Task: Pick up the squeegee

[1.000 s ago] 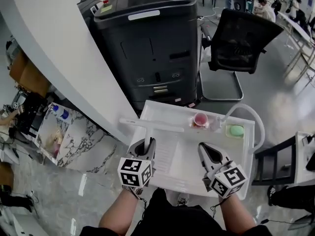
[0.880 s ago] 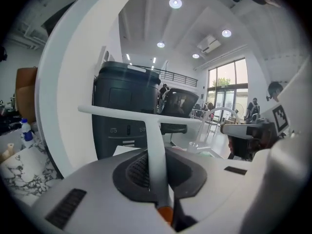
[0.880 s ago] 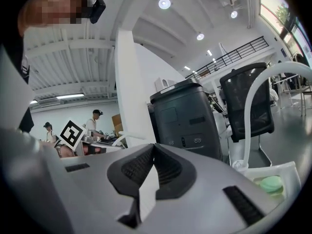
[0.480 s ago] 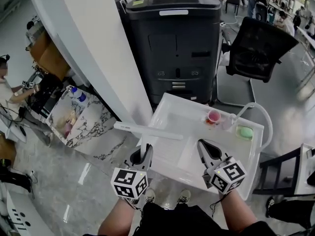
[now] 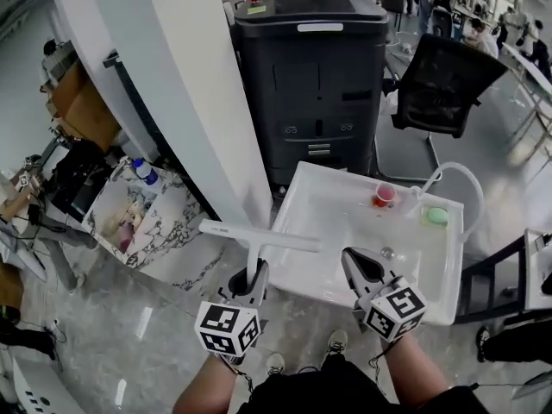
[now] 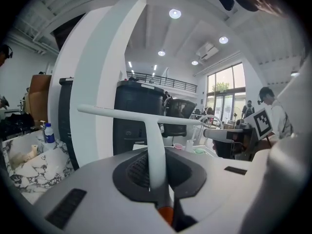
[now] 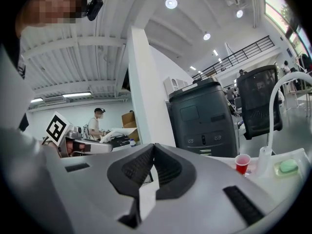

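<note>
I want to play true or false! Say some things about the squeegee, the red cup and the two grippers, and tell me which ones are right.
1. The left gripper is holding the white squeegee by its handle. True.
2. The red cup stands on the floor. False: it stands in the white sink, near the far edge.
3. The right gripper is holding the green pad. False: the right gripper is shut with nothing in it, and the green pad lies at the sink's far right corner.
4. A black chair stands beyond the sink. True.
</note>
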Demonstrator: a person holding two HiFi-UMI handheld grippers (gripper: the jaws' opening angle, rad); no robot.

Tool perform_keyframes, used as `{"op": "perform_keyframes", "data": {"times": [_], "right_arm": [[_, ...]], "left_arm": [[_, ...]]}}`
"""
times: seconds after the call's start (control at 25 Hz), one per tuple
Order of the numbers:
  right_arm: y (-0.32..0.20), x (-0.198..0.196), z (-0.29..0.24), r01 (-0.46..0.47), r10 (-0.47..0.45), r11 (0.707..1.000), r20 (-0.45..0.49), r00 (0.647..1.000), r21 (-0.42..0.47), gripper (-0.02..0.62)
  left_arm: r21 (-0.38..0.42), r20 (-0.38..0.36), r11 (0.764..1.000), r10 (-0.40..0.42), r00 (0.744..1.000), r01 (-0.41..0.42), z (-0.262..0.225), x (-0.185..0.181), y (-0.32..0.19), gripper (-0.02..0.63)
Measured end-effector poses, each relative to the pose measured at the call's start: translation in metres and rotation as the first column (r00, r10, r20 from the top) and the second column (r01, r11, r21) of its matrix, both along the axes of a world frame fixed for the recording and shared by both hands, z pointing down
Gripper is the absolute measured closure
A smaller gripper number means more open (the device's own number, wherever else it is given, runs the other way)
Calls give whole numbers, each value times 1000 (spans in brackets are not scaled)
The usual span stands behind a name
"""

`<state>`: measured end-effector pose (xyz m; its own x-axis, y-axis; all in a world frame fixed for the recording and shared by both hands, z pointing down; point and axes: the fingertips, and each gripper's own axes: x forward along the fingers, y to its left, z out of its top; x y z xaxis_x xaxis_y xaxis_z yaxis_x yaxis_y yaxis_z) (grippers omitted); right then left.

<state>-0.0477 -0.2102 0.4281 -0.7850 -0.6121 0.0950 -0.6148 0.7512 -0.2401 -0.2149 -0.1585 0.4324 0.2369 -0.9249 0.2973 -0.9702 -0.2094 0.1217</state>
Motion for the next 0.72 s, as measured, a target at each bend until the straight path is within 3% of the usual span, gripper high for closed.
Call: {"op": "perform_keyframes", "data": {"times": [0.2,0.44,0.72], "right_arm": [[47,-12,-12,-113,114,993,-18,993,28,578],[111,-4,-14,-263,265,963,-44,963,49,578],[163,15,-19,-365,367,930,-55,928,48,578]], "left_arm": [[15,-22,993,118,993,-117,-3,-16,25,565],[27,-44,967,255,966,-254,3,-14,59,565],[31,-63,939,344,937,-342,-1,4,94,565]]}}
